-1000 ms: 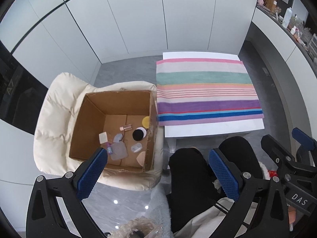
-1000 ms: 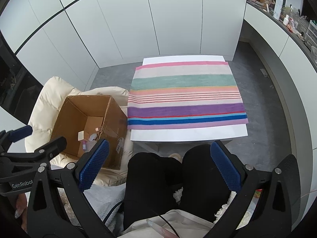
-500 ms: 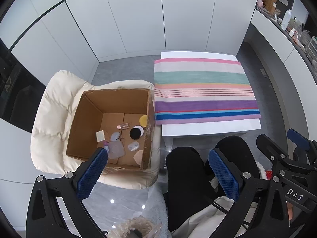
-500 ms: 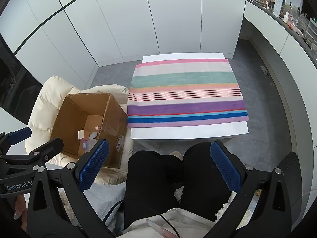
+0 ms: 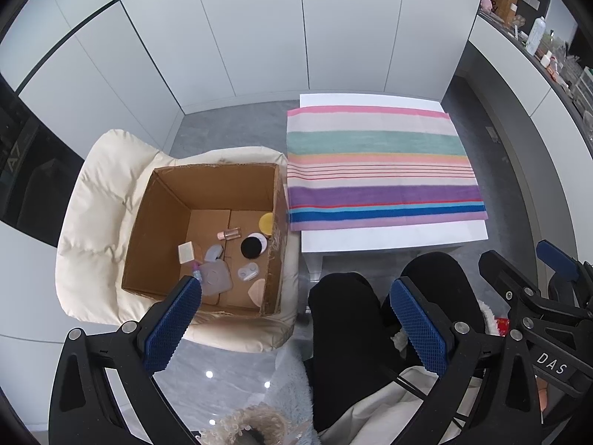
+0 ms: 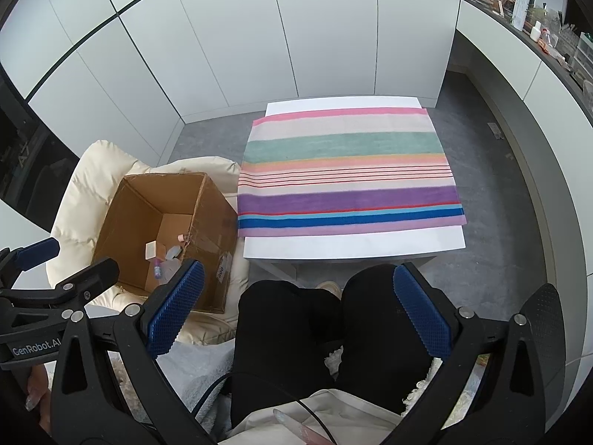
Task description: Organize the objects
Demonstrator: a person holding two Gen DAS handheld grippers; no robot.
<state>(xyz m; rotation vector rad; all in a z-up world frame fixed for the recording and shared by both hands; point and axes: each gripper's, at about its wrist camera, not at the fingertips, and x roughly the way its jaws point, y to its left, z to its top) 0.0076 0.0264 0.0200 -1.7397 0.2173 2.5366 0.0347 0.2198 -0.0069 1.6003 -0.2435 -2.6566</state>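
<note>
Small items (image 5: pixel 229 256) lie on the floor of an open box (image 5: pixel 163 218) resting on a cream chair (image 5: pixel 96 185), left of the striped towel (image 5: pixel 381 170) on the white tabletop (image 5: pixel 389 237). Left gripper (image 5: pixel 296 322) and right gripper (image 6: pixel 298 313) hang above the person's lap, jaws wide open, holding nothing, well apart from the box.

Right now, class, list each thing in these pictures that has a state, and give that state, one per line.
Left gripper: open, holds nothing.
Right gripper: open, holds nothing.
Box: open-topped, upright on the chair, small items inside.
Towel: spread flat on the table, bare.
Chair: holds the box.
Table: covered by the towel.
</note>
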